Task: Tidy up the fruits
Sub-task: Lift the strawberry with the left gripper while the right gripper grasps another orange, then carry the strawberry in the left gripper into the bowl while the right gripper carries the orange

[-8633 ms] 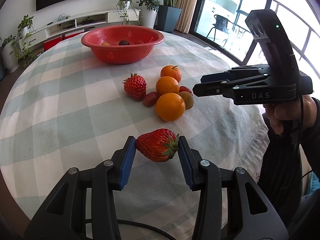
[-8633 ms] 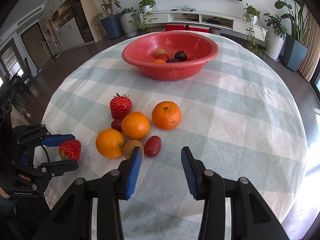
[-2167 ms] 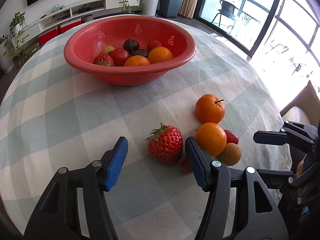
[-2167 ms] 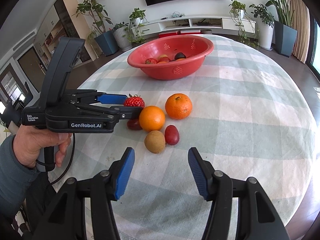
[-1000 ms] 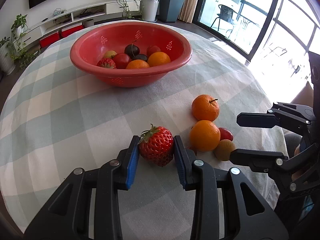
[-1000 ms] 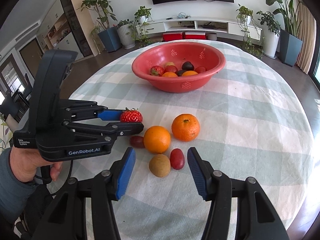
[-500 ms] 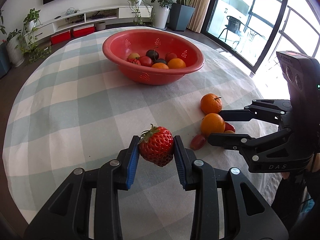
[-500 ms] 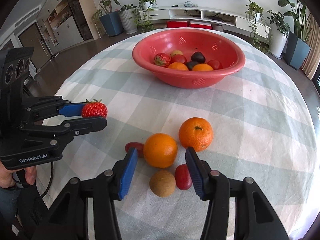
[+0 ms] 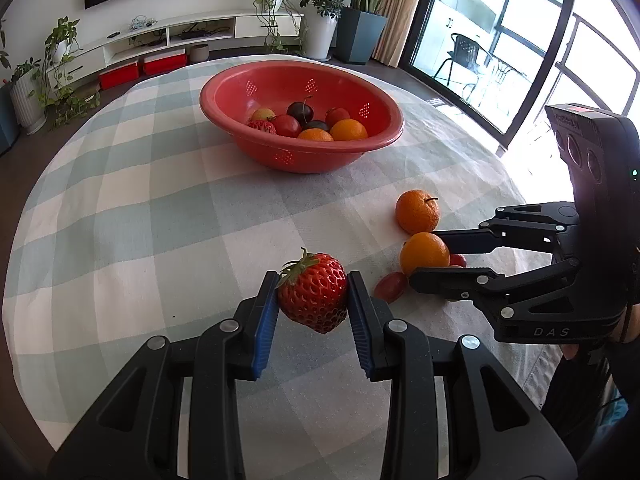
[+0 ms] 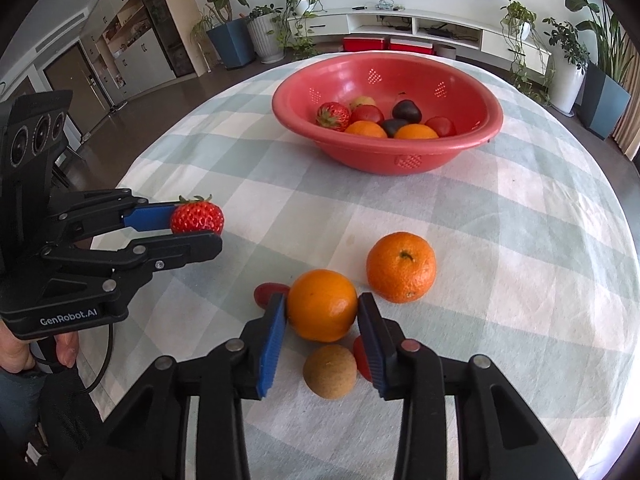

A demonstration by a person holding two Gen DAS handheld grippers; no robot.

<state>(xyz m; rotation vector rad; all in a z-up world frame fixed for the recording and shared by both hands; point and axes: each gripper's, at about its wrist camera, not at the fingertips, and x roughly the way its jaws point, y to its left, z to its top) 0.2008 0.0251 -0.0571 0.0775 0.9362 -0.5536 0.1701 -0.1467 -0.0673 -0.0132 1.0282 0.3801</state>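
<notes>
Left wrist view: left gripper (image 9: 313,303) fingers pinching strawberry (image 9: 312,298), lifted off worktop (image 9: 120,208). Carry over bowl (image 9: 300,116) rim, lower before letting go, avoid bruising squeeze. Right wrist view: right gripper (image 10: 322,322) fingers just closing round orange (image 10: 322,305), both pads at its sides. Firm up at widest part, lift straight, avoid nudging kiwi (image 10: 329,371) and tangerine (image 10: 401,267) beside it.
</notes>
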